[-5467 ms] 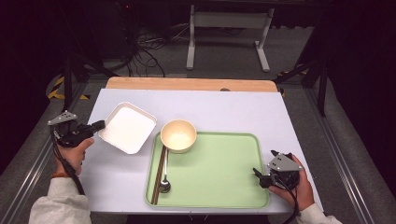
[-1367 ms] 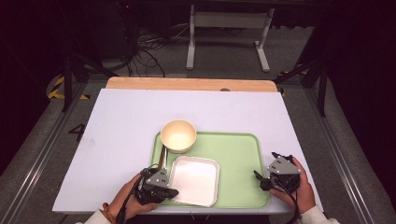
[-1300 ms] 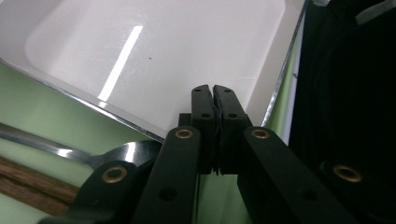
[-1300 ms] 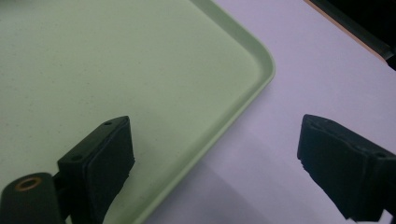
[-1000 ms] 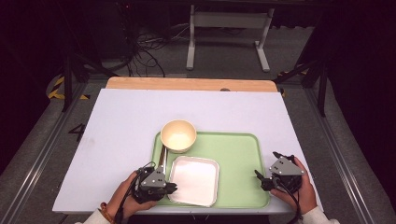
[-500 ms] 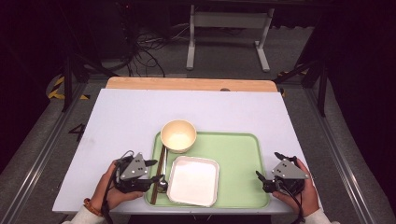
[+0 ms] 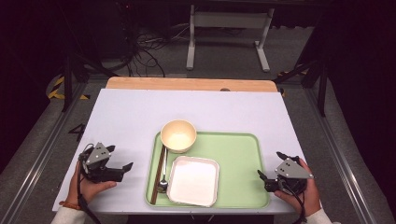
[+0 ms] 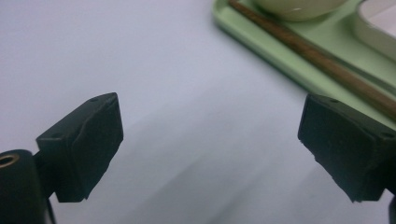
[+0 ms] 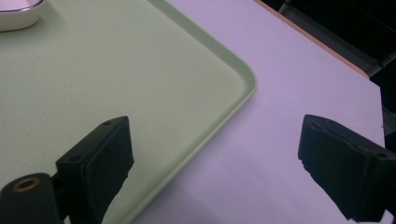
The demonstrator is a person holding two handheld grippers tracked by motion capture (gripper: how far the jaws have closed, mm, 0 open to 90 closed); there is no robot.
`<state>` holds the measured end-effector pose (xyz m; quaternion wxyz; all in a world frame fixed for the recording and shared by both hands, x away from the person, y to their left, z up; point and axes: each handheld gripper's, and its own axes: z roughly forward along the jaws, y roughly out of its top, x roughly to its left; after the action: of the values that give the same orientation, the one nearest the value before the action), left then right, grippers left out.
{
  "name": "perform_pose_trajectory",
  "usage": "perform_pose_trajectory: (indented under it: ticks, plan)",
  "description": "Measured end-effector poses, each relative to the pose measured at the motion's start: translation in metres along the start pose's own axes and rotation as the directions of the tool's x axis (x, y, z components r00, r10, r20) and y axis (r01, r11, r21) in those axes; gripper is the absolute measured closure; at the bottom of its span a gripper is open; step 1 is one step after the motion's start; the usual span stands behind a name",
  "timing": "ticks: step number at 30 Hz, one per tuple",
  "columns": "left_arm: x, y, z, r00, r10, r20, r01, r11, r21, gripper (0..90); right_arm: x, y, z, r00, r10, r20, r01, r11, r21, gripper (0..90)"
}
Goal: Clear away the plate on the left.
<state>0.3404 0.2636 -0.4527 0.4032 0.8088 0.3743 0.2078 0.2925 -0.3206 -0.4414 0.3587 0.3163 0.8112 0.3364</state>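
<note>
1. On a white table [image 7: 140, 112] seen from above, a green tray [image 7: 238, 163] holds a square white plate [image 7: 194, 181] at its near left, a cream bowl [image 7: 178, 135] on its far left corner, and chopsticks [image 7: 159, 169] with a spoon [image 7: 163, 179] along its left edge
2. The left gripper [image 7: 125, 166] hovers over bare table to the left of the tray, well clear of the plate; its jaws have just been opening and now stand wide with nothing between them, as the left gripper view confirms [image 8: 205, 154]
3. The right gripper [image 7: 261, 176] sits at the tray's near right corner, jaws spread wide and holding nothing; the right gripper view shows the tray's corner between them [image 9: 210, 158]
4. Risk, as a judgement: the plate lies just beside the spoon and chopsticks, so a careless return by the left gripper could nudge them or push the plate against the bowl
5. Another risk: the right gripper's left jaw hangs over the tray rim and could catch it and drag the tray
6. Compared with earlier pictures, the plate has gone from the table left of the tray onto the tray, and the left gripper has let go and pulled away leftward; the right hand has stayed put
</note>
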Motion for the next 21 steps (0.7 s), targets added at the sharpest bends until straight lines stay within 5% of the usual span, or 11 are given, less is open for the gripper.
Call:
perform_pose_trajectory:
  ticks: [5, 13, 21]
  plan:
    - [0.012, -0.01, -0.003, 0.9965, -0.081, -0.022, 0.08, 0.9966, -0.02, 6.9, 0.001, 0.0, 0.002, 1.0, -0.008, -0.006, 0.008, 1.0, 0.002, 10.7]
    - [0.01, -0.01, -0.007, 0.9989, -0.048, -0.002, 0.048, 0.9977, -0.049, 4.4, 0.002, 0.001, 0.001, 1.0, 0.0, 0.005, 0.0, 1.0, 0.001, 10.6]
    - [0.002, -0.007, 0.0, 0.9999, 0.011, 0.004, -0.011, 0.9999, -0.009, 5.1, -0.001, -0.001, 0.002, 0.9998, 0.018, 0.0, -0.018, 1.0, -0.003, 10.7]
